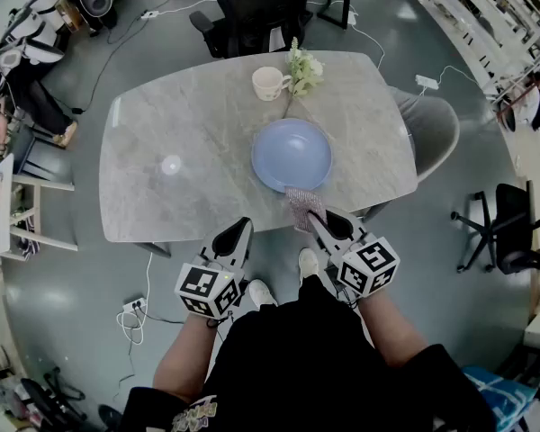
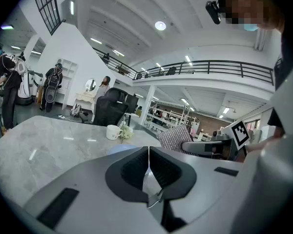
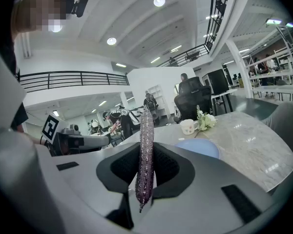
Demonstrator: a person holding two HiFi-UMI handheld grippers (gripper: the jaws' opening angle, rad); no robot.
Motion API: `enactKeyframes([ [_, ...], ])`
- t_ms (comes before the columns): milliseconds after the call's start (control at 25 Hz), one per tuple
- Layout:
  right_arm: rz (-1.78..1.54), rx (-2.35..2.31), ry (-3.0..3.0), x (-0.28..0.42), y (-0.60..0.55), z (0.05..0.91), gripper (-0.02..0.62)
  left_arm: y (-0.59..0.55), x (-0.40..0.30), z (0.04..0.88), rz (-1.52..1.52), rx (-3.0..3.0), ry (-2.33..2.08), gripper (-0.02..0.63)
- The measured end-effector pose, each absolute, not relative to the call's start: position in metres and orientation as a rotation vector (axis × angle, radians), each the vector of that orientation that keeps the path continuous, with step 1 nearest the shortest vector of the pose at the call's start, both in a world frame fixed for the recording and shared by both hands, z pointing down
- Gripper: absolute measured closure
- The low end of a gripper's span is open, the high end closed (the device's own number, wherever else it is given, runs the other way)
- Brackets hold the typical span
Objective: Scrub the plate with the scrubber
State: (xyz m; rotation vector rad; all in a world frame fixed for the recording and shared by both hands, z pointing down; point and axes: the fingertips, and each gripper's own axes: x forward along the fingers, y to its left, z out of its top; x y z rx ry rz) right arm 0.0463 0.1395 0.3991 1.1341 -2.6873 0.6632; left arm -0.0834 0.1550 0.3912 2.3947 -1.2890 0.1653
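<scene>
Grey marble formed the top of the bench (image 1: 180, 151), which filled the middle of the head view. A black office chair (image 1: 252, 12) was pushed in at its upper edge, and a pale grey chair (image 1: 436, 129) was tucked against its right end.

The blue plate (image 1: 291, 154) lay flat on the bench, right of centre and close to the lower edge.

My left tool (image 1: 237, 234) hung at the lower middle of the frame, just below the bench's lower edge. It was down and to the left of the plate and apart from it. In the left gripper view its jaws stood pressed together with nothing between them.

My right tool (image 1: 322, 219) sat to the right of it, pointing up the frame toward the plate's lower rim. Its jaws were clamped on the scrubber (image 1: 301, 207). In the right gripper view the scrubber showed edge-on, as a thin sparkly strip standing upright between the pads.

A white cup (image 1: 268, 83) stood on the bench above the plate, near the upper edge, with its handle to the right. A small bunch of white flowers (image 1: 304, 70) lay just beside it on the right.

The scrubber, a silvery pink-grey square in the head view, stuck out from the right tool over the bench's lower edge. Its far end sat right at the plate's lower rim, and I could not tell whether it touched.
</scene>
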Motion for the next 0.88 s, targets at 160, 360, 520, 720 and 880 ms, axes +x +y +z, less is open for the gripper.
enactKeyframes([
  [160,0.679,1.138,-2.700,0.048,0.134,0.398,0.522,0.151,-0.083,0.393,0.171,2.386,-1.294,0.583],
  [360,0.686,1.124,-2.709,0.051,0.128,0.401,0.520,0.145,-0.084,0.404,0.205,2.348,-1.314,0.583],
  [520,0.681,1.092,-2.714,0.056,0.122,0.402,0.520,0.139,-0.079,0.409,0.220,2.332,-1.325,0.583],
  [720,0.682,1.044,-2.725,0.065,0.111,0.402,0.520,0.133,-0.068,0.410,0.224,2.310,-1.347,0.583],
  [880,0.688,0.995,-2.734,0.074,0.097,0.405,0.520,0.124,-0.059,0.414,0.230,2.278,-1.379,0.583],
])
